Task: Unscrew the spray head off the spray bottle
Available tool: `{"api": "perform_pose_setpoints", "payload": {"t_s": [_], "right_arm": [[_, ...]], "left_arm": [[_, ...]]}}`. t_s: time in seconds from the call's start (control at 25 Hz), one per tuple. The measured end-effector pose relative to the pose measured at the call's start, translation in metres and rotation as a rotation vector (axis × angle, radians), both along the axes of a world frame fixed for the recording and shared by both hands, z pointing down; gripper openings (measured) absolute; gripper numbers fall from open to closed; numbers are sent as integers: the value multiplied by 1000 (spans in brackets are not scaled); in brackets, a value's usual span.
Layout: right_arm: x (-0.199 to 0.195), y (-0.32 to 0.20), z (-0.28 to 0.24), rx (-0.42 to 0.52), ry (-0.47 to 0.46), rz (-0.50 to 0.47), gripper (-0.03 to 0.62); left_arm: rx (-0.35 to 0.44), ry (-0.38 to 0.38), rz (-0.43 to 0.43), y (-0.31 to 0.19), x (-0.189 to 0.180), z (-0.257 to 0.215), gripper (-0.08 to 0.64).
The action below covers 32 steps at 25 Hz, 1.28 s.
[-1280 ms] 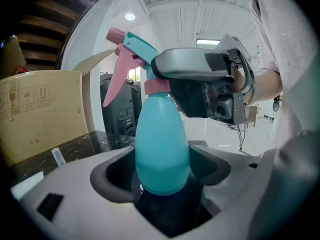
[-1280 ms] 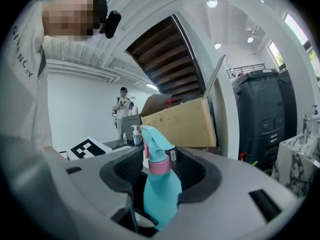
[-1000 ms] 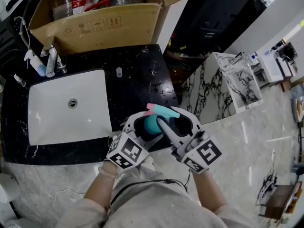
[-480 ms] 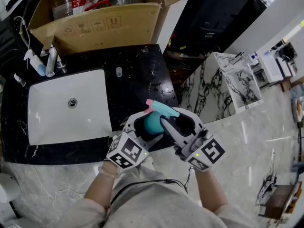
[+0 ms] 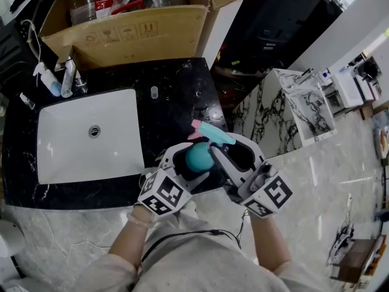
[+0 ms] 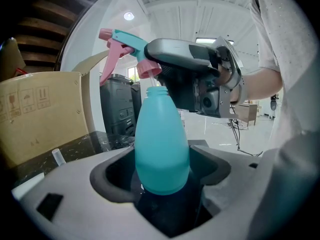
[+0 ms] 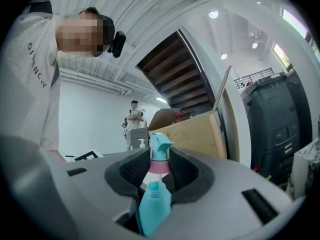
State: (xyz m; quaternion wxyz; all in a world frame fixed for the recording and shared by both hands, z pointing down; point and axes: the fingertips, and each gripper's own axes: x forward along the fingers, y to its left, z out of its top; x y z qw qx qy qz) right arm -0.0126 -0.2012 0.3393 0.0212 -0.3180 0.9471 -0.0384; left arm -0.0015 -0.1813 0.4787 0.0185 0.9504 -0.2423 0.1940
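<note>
— Past the counter's [image 5: 176, 102] front edge, near its front right corner, what do the 2 grippers hold?

— The left gripper [image 6: 161, 156] is clamped on the belly of the teal spray bottle [image 6: 160, 129], which stands upright between its jaws. The right gripper [image 7: 159, 165] has just been closing its jaws, and they pinch the pink collar [image 6: 149, 69] of the spray head [image 6: 127, 39]. The collar sits clear above the bottle's open neck [image 6: 159, 90]. Only the thin dip tube [image 7: 160, 177] runs down into it.

— Any writing to read?

— A row of printed handling symbols [image 5: 124, 30] marks the cardboard box [image 5: 121, 47] along the counter's back edge, too small to tell apart. Letters reading GIVENC run down the person's white shirt [image 7: 35, 59]. Each gripper carries a cube [image 5: 163, 193] with black square markers.

— And the surface, the room?

— Black stone with white veins, with a white rectangular sink [image 5: 73, 157] set into its left half. Small bottles [image 5: 51, 84] stand at the back left corner, and a small clear vial [image 5: 154, 92] lies near the back edge, just right of the sink. The floor [image 5: 316, 181] is pale polished marble. A white veined panel [image 5: 267, 111] stands off the counter's right end. Another person [image 7: 134, 120] stands far off in the right gripper view.
</note>
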Motion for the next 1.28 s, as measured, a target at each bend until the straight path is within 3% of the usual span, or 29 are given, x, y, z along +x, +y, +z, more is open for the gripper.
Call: {"api": "perform_pose_setpoints", "payload": {"t_s": [0.36,0.84,0.96,1.12,1.2,1.28], "right_arm": [[2,-4,-19,21,-52,8,126],[1,-5,-45,81,-77,28,126],[2,-1,-49,84,-96,-5,126],[7,0,-59,82,-132,-69,126],[9,1,-63,80,-143,-106,126],[7,2,-67,83,-154,-142,126]], "left_arm": [[42,-32,-18,2,-2,-5,344],[23,115,-114,5,-32,-40,344],[-24,188,-155,13,-38,-43,344],[-32,229,-258,22,-51,-44,340],[-14,240,-327,27,-55,-48,277],[13,244,-399,30,-61,-52,169]]}}
